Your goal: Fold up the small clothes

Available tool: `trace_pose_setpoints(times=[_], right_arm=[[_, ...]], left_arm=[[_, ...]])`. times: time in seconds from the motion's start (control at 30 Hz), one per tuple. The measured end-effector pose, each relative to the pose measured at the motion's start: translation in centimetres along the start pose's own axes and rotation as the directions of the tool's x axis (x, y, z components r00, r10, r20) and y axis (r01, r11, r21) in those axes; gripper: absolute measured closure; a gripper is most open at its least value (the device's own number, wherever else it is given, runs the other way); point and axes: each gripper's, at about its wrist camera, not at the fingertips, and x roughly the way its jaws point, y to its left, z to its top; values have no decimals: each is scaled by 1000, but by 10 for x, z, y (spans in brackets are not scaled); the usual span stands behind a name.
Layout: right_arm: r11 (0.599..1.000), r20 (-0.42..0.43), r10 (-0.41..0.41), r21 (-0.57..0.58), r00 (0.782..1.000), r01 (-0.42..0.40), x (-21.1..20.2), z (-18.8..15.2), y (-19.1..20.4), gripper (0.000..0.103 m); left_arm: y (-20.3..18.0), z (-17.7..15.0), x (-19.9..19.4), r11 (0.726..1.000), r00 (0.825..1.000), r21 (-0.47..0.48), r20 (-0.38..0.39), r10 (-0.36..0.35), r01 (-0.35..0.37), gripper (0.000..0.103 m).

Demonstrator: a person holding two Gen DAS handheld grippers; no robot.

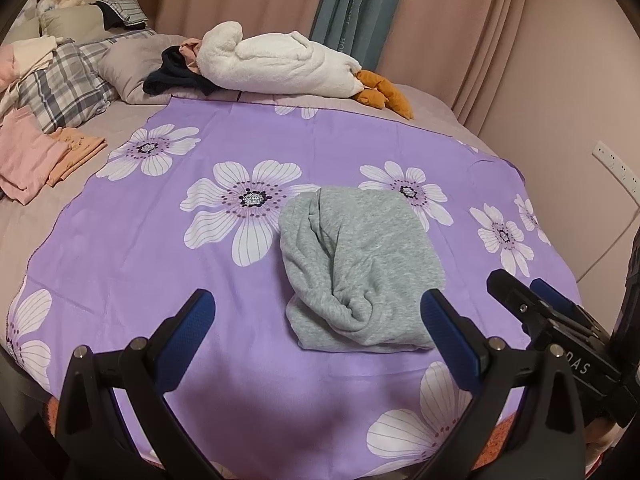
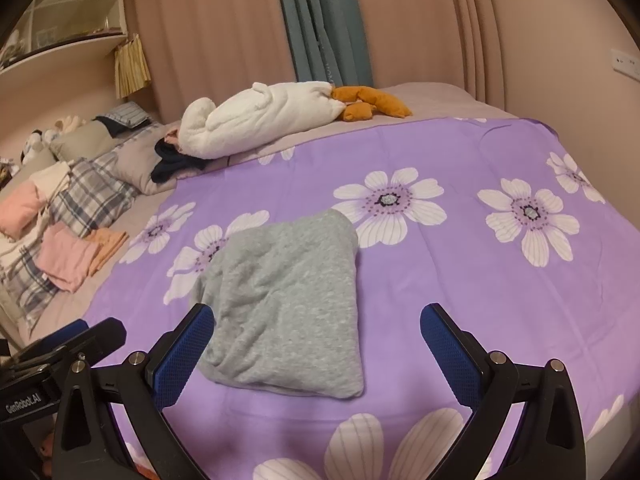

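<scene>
Grey knit garment (image 1: 358,268) sits folded mid purple floral sheet (image 1: 160,248), untouched. Left gripper (image 1: 316,320) and right gripper (image 2: 316,332) both spread wide, empty, hovering just near garment's front edge. Risk imo: a finger snags loose bunched fold, whole bundle flops open.

Black tool (image 1: 318,320) frames, blue textured pads (image 1: 450,334), silver screws.

Plush goose (image 1: 280,62) near curtains (image 1: 344,4)
</scene>
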Motion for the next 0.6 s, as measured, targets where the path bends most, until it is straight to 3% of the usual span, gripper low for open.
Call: trace_pose_setpoints(times=[0.6], right_arm=[[1000, -9, 0, -6, 1000, 0, 5, -3, -1, 1]], left_arm=[[1, 0, 2, 1000, 1000, 10, -13, 21, -21, 0]])
